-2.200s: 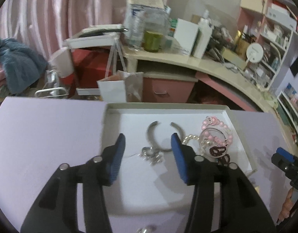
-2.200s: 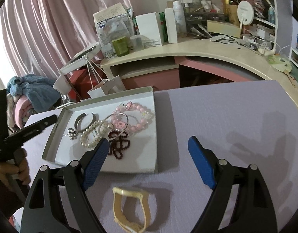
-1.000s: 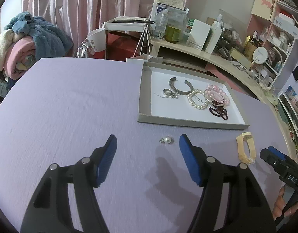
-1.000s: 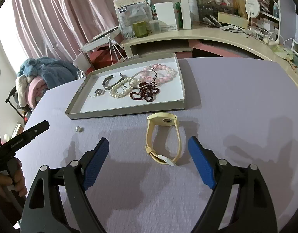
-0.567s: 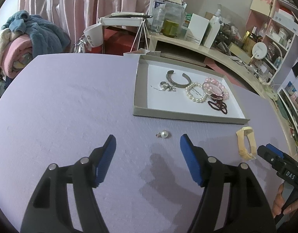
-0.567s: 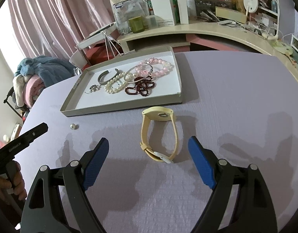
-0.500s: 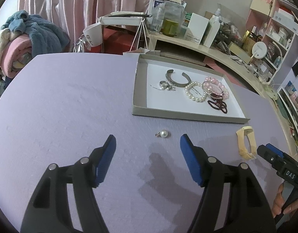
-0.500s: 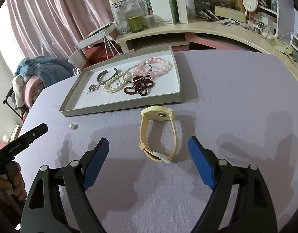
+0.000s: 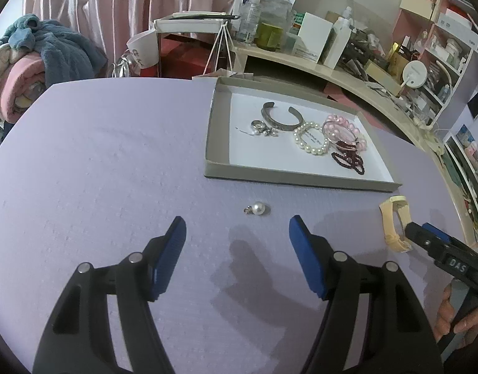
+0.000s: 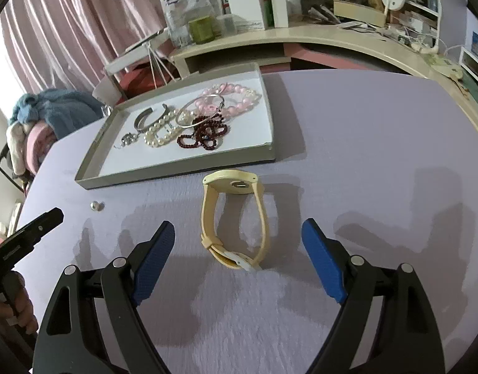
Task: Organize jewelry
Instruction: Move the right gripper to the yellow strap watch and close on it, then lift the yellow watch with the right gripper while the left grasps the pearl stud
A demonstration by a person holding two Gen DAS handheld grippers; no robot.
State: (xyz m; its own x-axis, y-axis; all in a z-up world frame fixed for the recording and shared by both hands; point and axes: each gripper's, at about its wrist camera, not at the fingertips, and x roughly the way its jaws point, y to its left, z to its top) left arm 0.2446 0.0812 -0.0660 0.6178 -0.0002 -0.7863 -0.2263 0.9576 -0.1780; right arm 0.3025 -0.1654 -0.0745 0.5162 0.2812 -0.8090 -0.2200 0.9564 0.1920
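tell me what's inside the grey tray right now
The tray holds a silver cuff, a pearl bracelet, pink beads, dark red beads, a thin bangle and small silver pieces. Anything beneath the overlapping pile is hidden.

Both grippers are now pulled back from the tray [image 9: 217, 131]. Left gripper [image 9: 237, 255], earlier over the tray with jaws around the ring, now sits over the cloth, jaws wider, facing the pearl [image 9: 258, 208]. Right gripper [image 10: 239, 260], earlier at the tray edge, now frames the watch [image 10: 232, 218], closer than a second ago.
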